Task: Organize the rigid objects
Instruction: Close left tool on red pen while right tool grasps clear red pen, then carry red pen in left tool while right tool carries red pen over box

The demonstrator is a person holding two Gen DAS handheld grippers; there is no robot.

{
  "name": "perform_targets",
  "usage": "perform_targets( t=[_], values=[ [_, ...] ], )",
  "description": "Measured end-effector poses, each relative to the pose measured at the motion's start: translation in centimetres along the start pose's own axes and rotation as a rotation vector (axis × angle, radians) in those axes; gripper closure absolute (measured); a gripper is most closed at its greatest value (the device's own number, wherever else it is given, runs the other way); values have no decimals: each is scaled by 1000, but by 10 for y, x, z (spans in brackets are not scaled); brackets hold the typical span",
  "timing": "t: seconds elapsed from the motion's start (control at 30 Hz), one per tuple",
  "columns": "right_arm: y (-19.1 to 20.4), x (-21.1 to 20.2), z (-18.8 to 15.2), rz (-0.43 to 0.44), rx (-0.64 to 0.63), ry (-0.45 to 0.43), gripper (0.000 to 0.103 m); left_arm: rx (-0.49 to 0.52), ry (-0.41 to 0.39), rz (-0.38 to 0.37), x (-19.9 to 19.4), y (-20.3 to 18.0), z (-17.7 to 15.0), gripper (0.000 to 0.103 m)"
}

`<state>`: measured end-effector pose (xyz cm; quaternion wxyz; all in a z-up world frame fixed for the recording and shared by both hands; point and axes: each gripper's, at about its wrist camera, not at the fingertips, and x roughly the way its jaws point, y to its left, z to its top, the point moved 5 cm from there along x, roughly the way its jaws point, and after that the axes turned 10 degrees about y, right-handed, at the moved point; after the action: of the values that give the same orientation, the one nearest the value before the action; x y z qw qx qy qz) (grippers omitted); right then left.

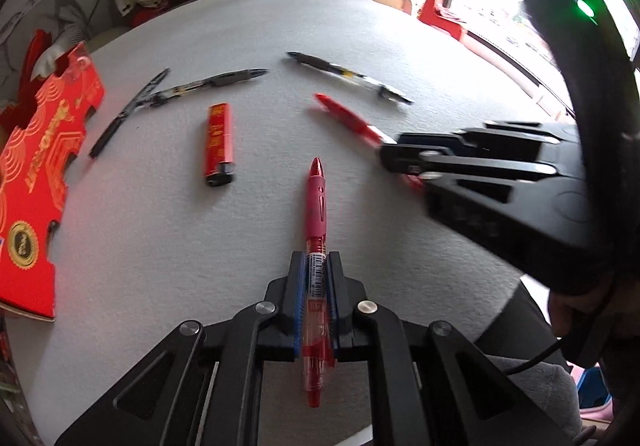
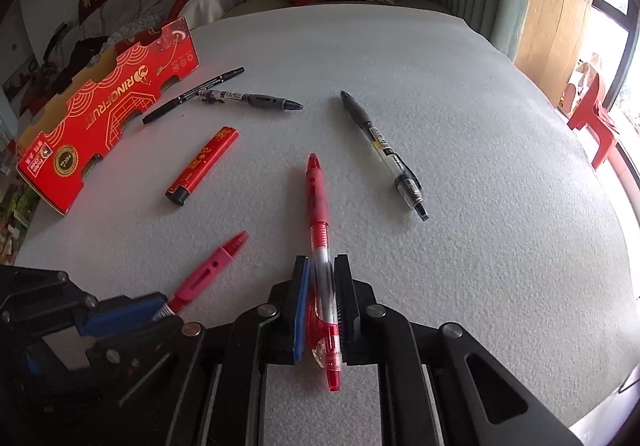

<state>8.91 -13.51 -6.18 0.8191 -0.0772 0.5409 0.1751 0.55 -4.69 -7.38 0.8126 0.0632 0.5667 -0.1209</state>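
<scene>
Nearest, each claw is clenched on a red pen along its fingers, tip pointing far: left claw (image 1: pixel 316 278) grips the pink-grip pen (image 1: pixel 316 214); right claw (image 2: pixel 324 286) grips the red-grip pen (image 2: pixel 318 206); farther lie one lighter (image 2: pixel 202 166), three black pens, one red box (image 2: pixel 108 106) far left.

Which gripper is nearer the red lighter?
Left. The left gripper, shut on a pink-grip pen, sits just right of the red lighter; the right gripper is farther right, beyond it.
</scene>
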Motion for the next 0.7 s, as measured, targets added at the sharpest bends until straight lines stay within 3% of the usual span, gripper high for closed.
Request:
perform_targets(
  t=[0.17, 0.43, 0.7],
  values=[
    [2, 1, 2, -7, -7, 0, 90, -39, -1, -8, 1, 12, 1, 93],
    [5, 2, 2, -27, -31, -16, 90, -24, -17, 53, 0, 8, -3, 93],
    [8, 4, 7, -52, -40, -2, 90, -65, -16, 32, -2, 14, -5, 93]
  ],
)
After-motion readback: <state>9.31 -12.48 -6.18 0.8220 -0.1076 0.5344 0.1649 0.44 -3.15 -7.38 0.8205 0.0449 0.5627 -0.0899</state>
